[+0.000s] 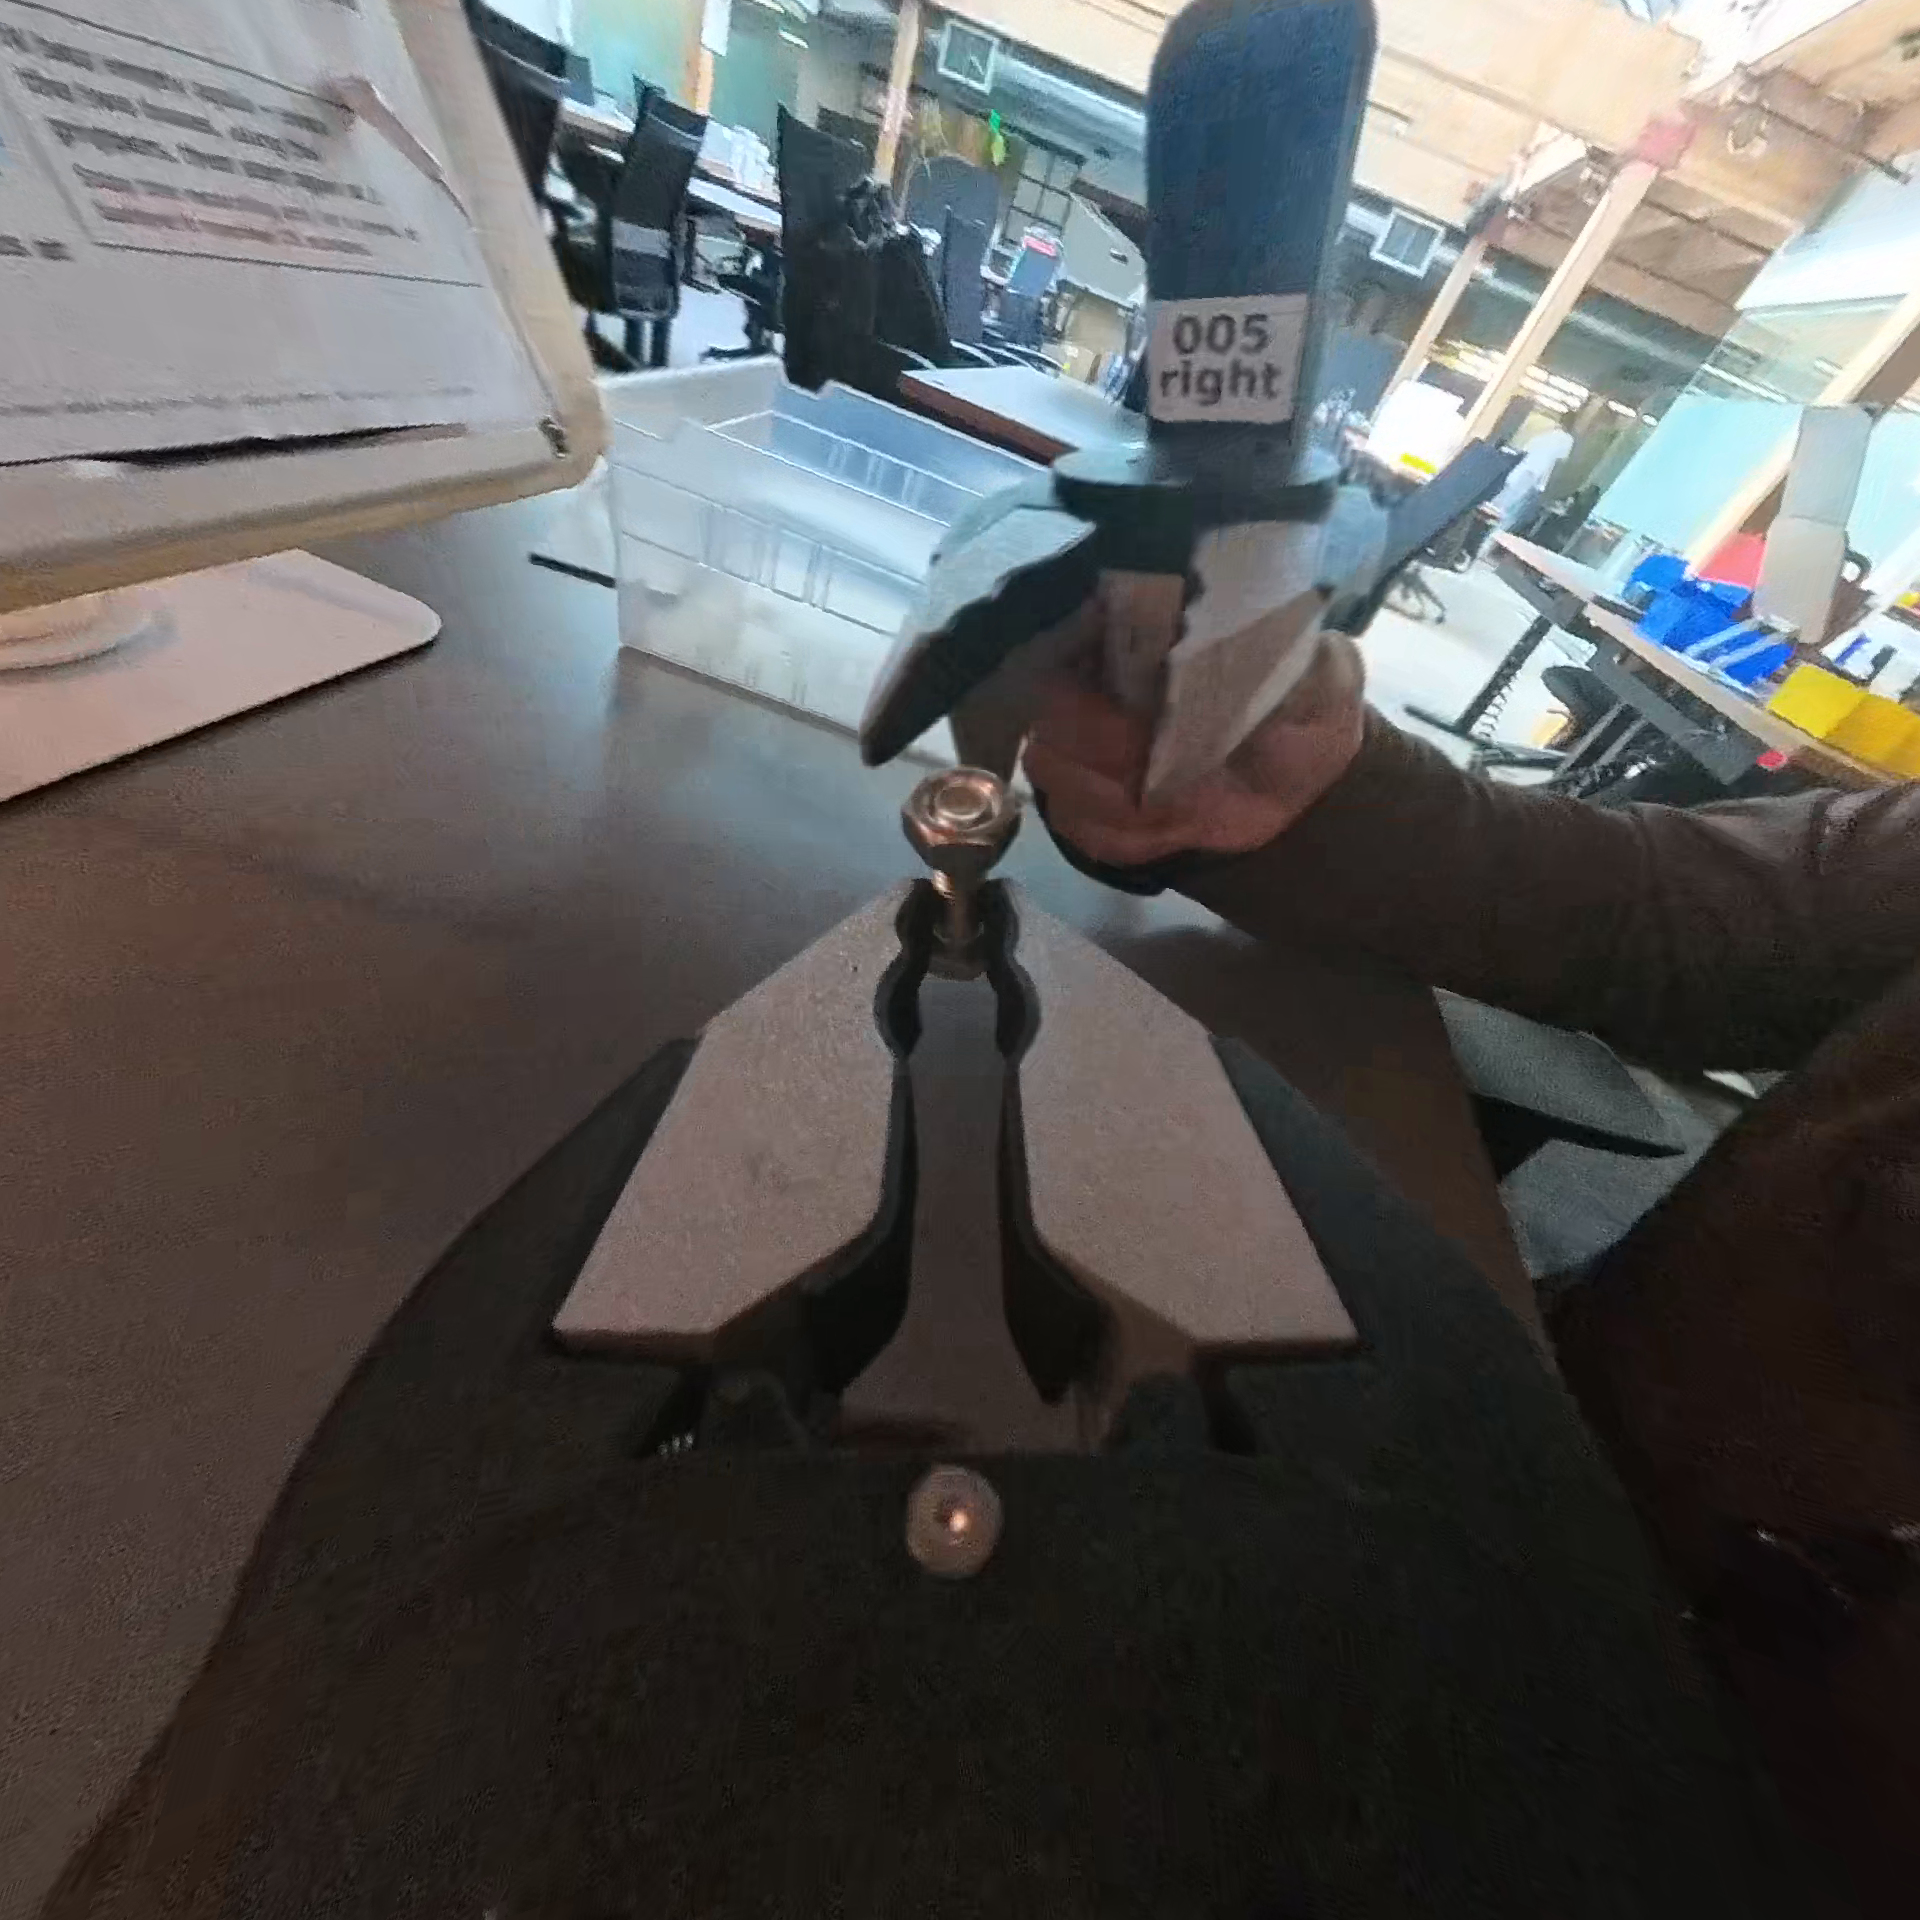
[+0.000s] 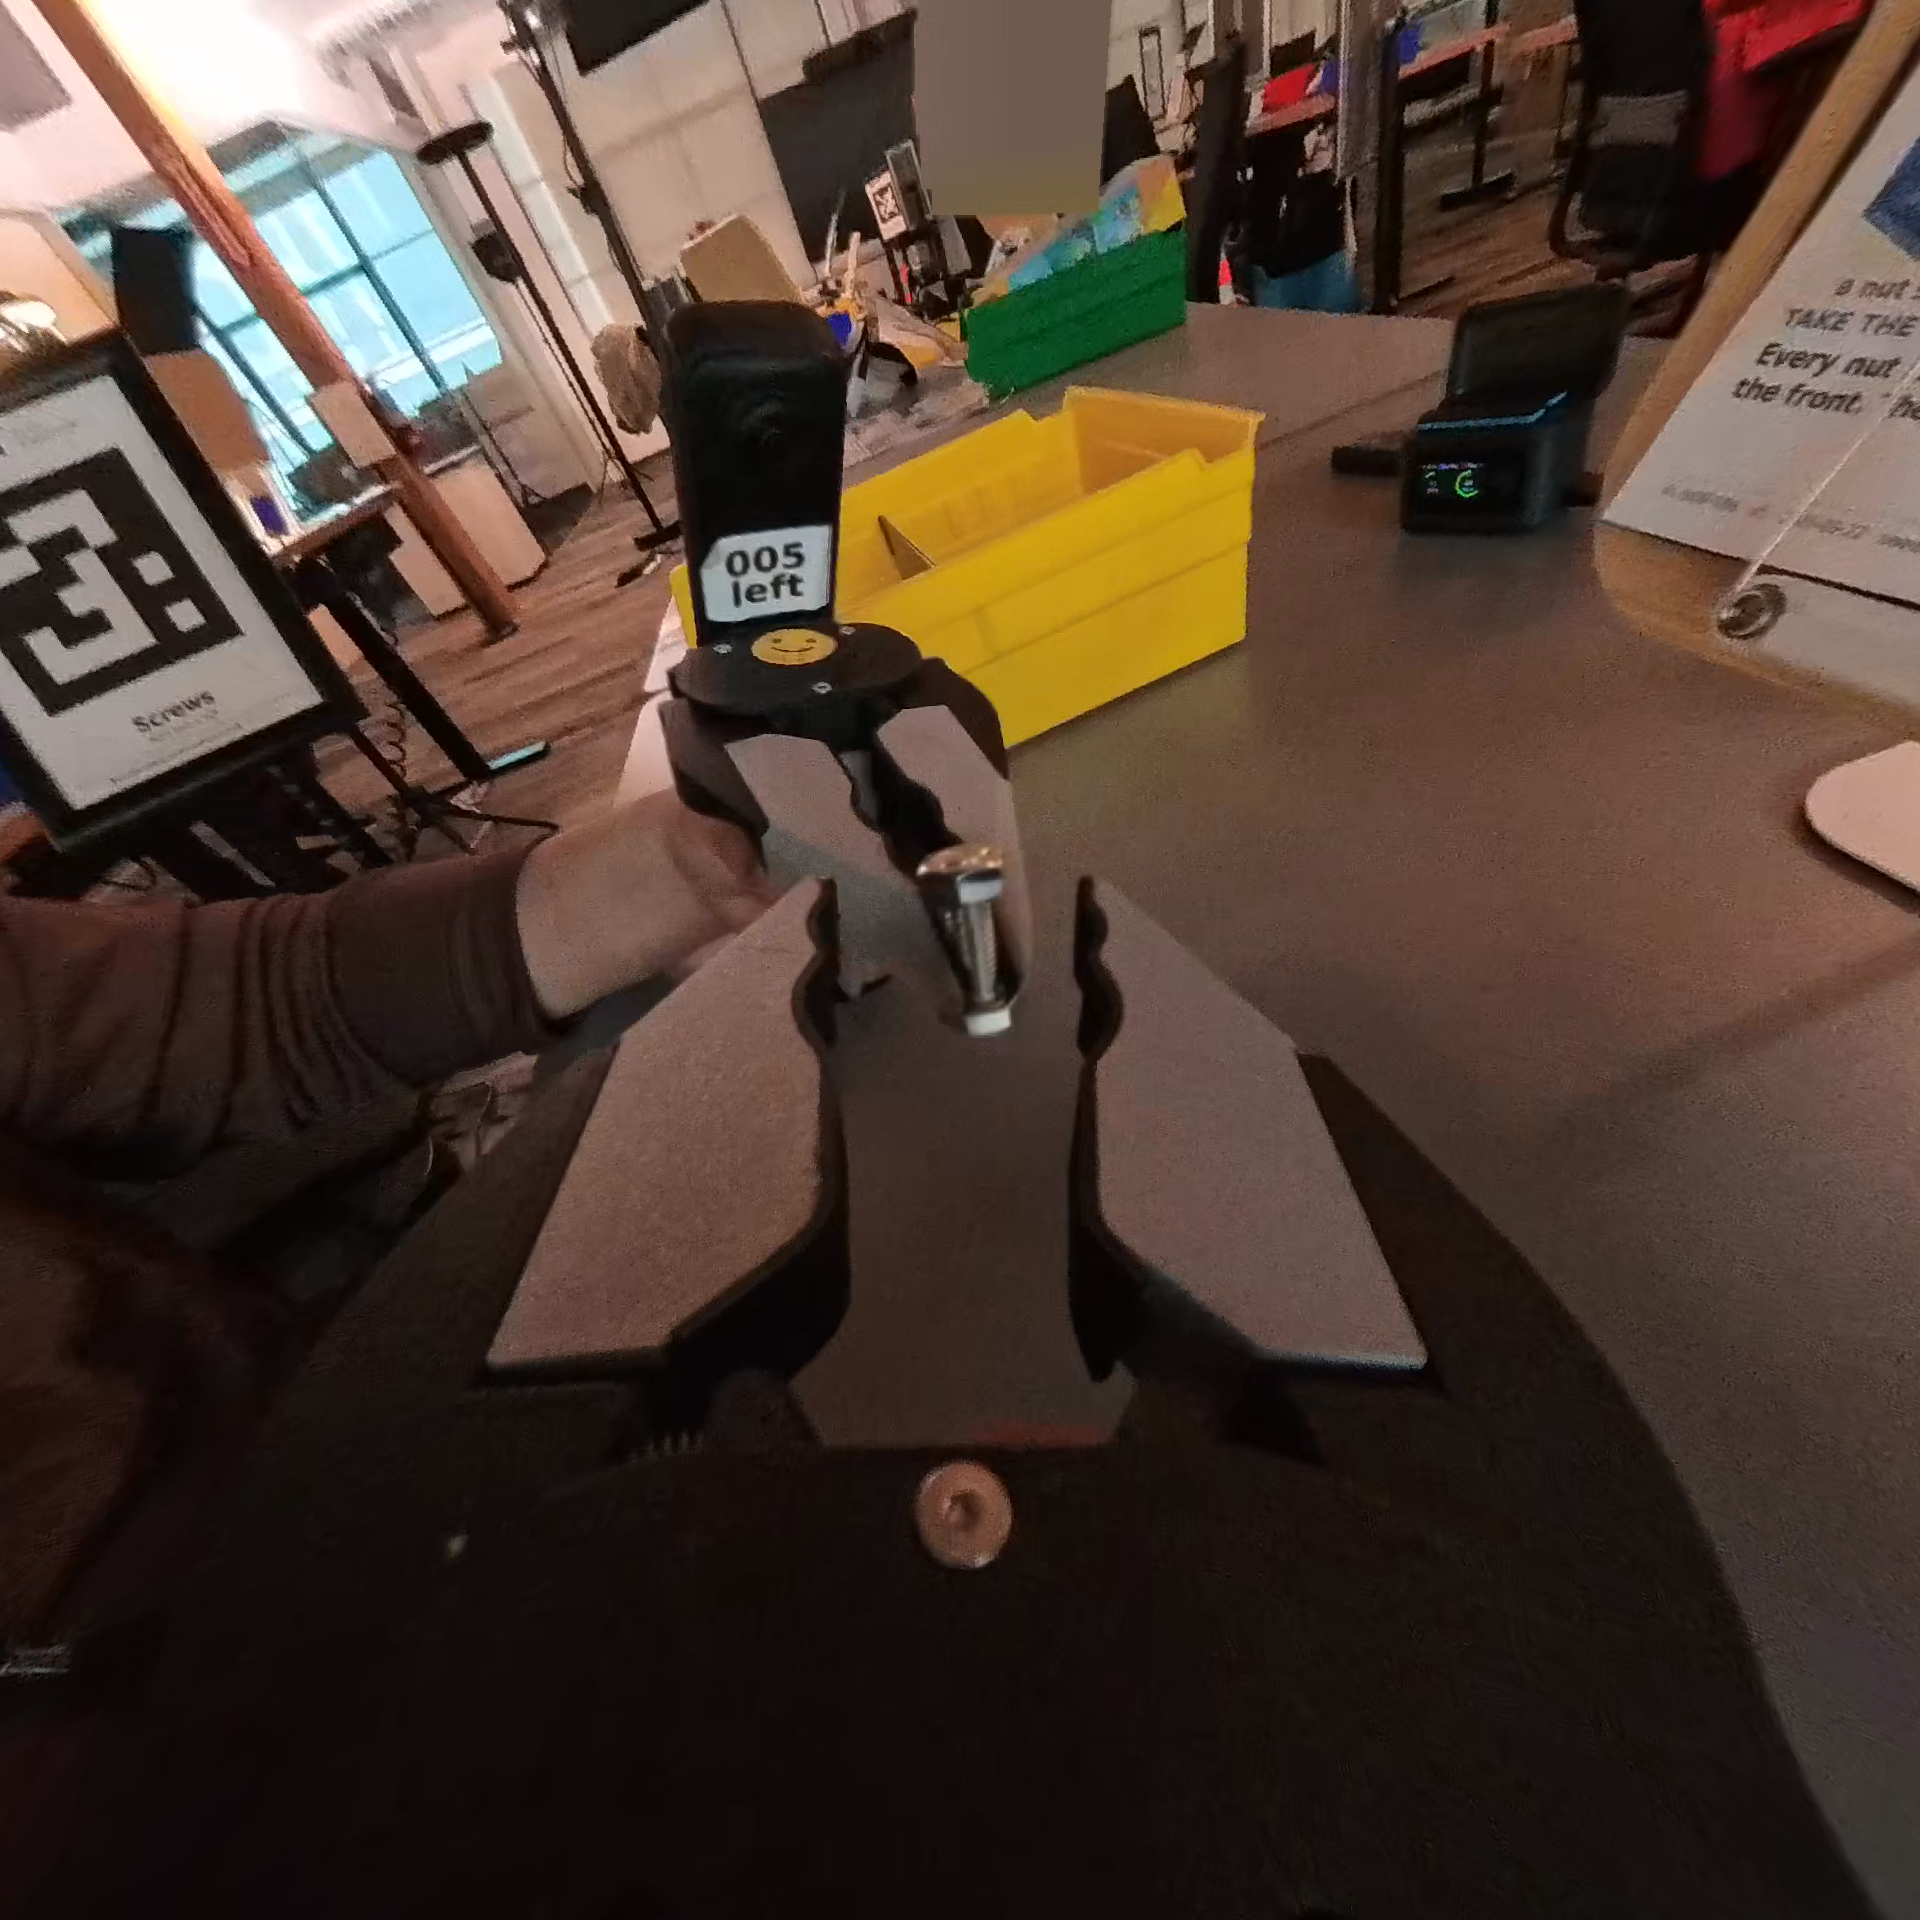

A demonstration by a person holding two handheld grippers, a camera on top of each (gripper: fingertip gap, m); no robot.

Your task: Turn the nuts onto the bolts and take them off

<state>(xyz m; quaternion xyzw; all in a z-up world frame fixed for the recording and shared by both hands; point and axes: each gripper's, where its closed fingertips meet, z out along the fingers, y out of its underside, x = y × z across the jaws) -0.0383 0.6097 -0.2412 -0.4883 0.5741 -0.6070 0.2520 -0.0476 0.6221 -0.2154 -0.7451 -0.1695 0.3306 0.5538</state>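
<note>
A silver bolt is clamped by its threaded shaft between my left gripper's fingertips, above the dark table. A hex piece sits on its far end; I cannot tell whether it is a nut or the head. In the right wrist view the bolt juts from the left gripper into the gap of my right gripper. The right jaws stand open on either side, not touching it. In the left wrist view the right gripper hangs just beyond the hex piece, held by a hand.
A yellow bin stands on the table behind the left gripper. A clear plastic bin sits behind the right one. A stand with a printed sheet is at the left. A small black device and a framed marker sign stand farther off. Left and right tips are no more than a few centimetres apart.
</note>
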